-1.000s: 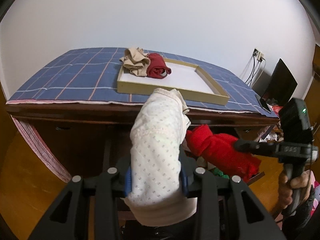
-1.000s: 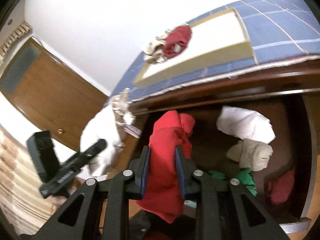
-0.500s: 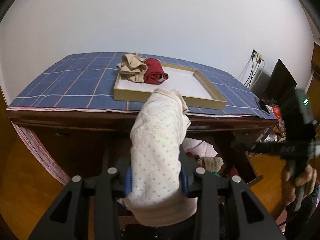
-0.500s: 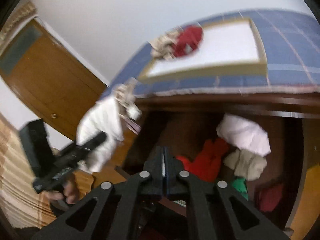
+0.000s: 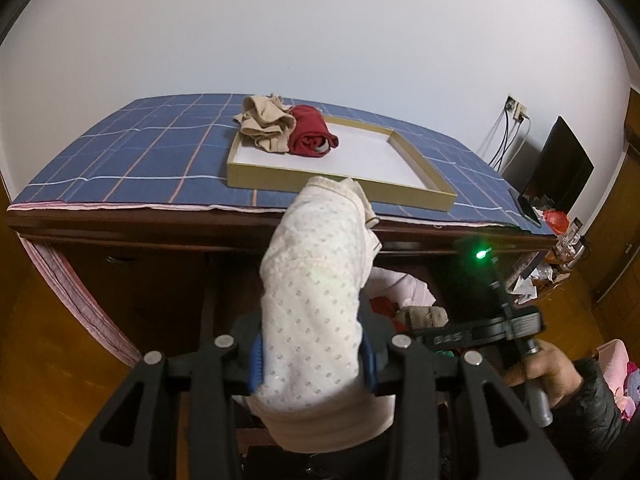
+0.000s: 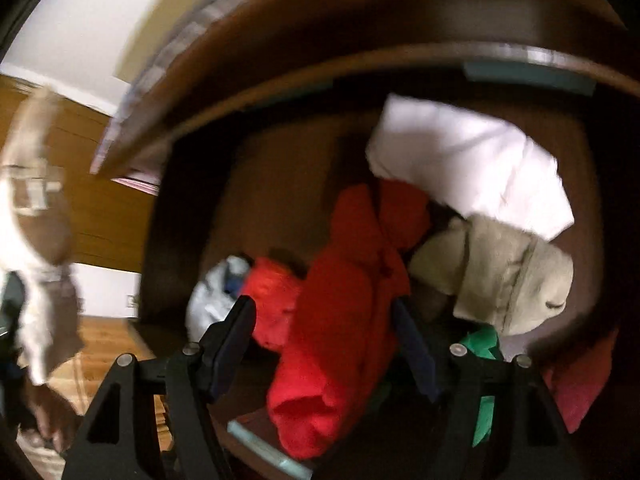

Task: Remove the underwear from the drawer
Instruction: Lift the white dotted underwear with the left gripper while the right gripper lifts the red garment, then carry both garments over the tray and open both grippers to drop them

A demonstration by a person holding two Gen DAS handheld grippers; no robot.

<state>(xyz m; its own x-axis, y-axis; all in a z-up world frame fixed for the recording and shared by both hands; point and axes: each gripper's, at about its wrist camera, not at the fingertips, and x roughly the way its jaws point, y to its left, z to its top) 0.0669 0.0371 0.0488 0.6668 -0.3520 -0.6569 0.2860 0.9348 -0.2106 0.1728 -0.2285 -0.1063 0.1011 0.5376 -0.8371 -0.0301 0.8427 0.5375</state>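
Observation:
My left gripper (image 5: pixel 312 356) is shut on a white dotted pair of underwear (image 5: pixel 316 280), held upright in front of the dresser. The right gripper (image 6: pixel 324 312) points down into the open drawer (image 6: pixel 280 168), its jaws opening. A red piece of underwear (image 6: pixel 344 300) lies between them with the left pad clear of it. In the left wrist view a hand (image 5: pixel 552 376) holds the right gripper (image 5: pixel 480 336) over the drawer. A shallow tray (image 5: pixel 420 196) on the dresser top holds a beige piece (image 5: pixel 264 124) and a dark red piece (image 5: pixel 312 136).
The drawer also holds a white folded garment (image 6: pixel 468 172), a beige one (image 6: pixel 500 276), a green one (image 6: pixel 484 344) and an orange-red one (image 6: pixel 272 296). A blue checked cloth (image 5: pixel 160 148) covers the dresser top. A dark screen (image 5: pixel 560 164) and wall cables (image 5: pixel 504 136) stand at the right.
The right gripper held the red underwear, then stood shut and empty with it back in the drawer. It has now dropped into the drawer and opened around it. The left gripper stayed still.

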